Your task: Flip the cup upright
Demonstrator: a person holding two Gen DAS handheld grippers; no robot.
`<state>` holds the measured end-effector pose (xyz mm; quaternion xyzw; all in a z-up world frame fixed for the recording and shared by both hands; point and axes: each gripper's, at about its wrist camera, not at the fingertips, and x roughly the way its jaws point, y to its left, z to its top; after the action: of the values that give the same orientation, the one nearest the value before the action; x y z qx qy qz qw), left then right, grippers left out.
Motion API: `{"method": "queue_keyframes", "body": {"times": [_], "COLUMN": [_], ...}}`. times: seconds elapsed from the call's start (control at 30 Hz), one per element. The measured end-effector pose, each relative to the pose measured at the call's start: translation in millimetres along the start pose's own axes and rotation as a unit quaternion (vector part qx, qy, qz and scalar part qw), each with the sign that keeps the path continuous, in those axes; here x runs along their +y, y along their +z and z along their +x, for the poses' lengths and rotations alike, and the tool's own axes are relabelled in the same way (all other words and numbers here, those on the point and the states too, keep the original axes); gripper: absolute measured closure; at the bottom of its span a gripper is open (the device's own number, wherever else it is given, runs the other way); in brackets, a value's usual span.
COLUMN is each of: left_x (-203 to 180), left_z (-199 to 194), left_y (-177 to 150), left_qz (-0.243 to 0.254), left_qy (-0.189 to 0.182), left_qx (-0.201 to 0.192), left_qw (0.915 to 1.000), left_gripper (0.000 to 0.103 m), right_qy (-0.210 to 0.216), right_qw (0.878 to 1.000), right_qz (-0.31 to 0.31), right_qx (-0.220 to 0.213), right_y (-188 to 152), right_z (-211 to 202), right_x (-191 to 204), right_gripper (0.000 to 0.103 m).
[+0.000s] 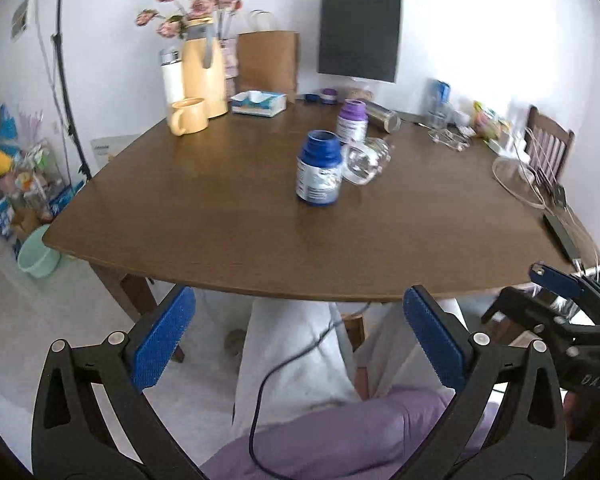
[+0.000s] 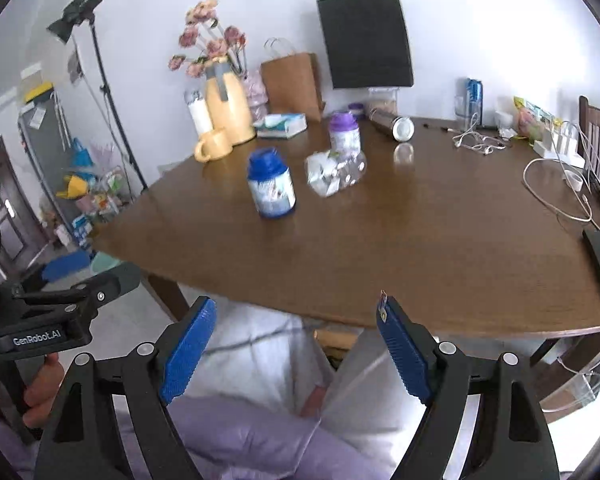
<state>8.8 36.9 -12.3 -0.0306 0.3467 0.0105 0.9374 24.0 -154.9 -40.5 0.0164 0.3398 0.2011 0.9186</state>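
Both tongs spread wide and gripping nothing: my left gripper (image 1: 298, 336) and right gripper (image 2: 296, 344) hang below the near table (image 1: 220, 208) edge. Clear glass cup (image 1: 366, 160) lies on its side mid-table, just beside the blue-capped bottle (image 1: 319, 168); purple-capped bottle (image 1: 352, 120) stands behind.

Left gripper (image 1: 300, 340) is held low on the near side, its jaws spread wide, blue pads (image 1: 162, 340) facing each other with nothing between them; right gripper (image 2: 296, 344) sits just as low, jaws wide apart as well, pads (image 2: 404, 352) bare; each shows up at the edge of the other's view, so the two are side by side; in the right wrist view a hand (image 2: 36, 392) is wrapped round the left gripper's handle, fingers curled.
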Motion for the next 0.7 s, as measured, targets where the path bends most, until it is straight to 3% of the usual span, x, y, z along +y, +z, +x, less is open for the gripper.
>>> {"method": "queue_keyframes", "body": {"times": [0.7], "left_x": [-1.2], "left_z": [-9.1], "left_y": [-2.0], "left_qz": [0.002], "left_qy": [0.003], "left_qx": [-0.016], "left_qw": [0.9999], "left_gripper": [0.0], "right_qy": [-0.004], "right_qw": [1.0], "right_qz": [0.008], "right_qx": [-0.01], "right_y": [0.5], "right_z": [-3.2], "right_x": [0.7], "right_gripper": [0.017]}}
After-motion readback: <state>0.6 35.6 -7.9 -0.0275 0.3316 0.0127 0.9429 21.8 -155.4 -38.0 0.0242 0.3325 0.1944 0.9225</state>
